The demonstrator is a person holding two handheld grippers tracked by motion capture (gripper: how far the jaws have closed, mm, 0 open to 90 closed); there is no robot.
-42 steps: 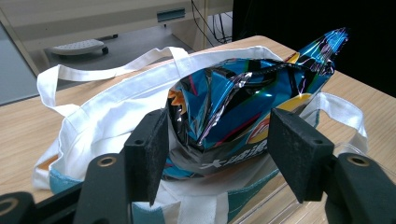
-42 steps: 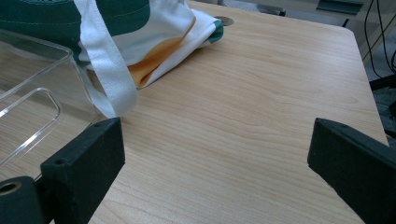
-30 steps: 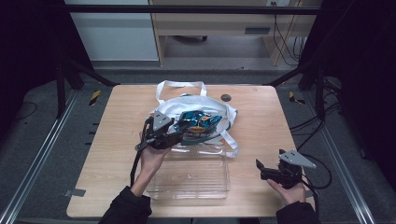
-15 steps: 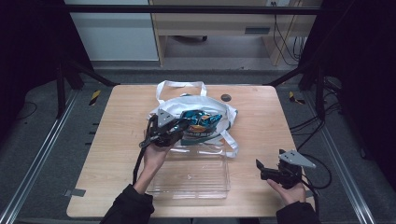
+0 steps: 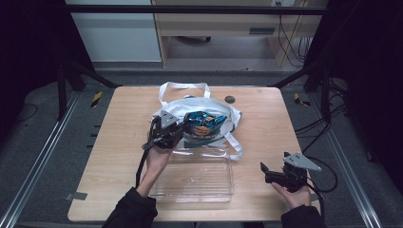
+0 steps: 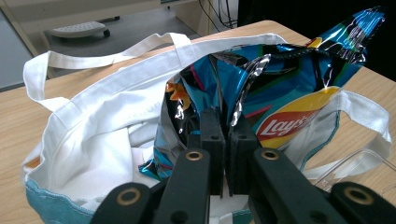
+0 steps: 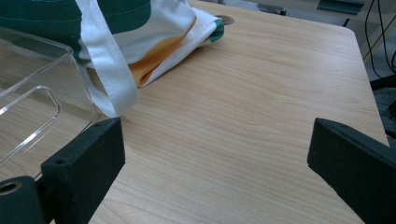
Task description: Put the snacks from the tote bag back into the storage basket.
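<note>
Left gripper view: left gripper (image 6: 223, 154) at 6 o'clock, jaws just closed, clamped on Lay's chip bag (image 6: 280, 88) edge, so bag looks ready to lift | bag sits in white tote bag (image 6: 107, 116), 12 o'clock of clear tray (image 5: 195, 178) | red "Lay's" logo legible | right gripper (image 5: 275, 176) released, idle at 4 o'clock on table (image 7: 261, 93).

Both forearms wear dark sleeves, and each black gripper, left (image 5: 178, 130) and right (image 5: 264, 169), has a grey three-cornered plate, brass-ringed screw holes and a black trailing cable.
</note>
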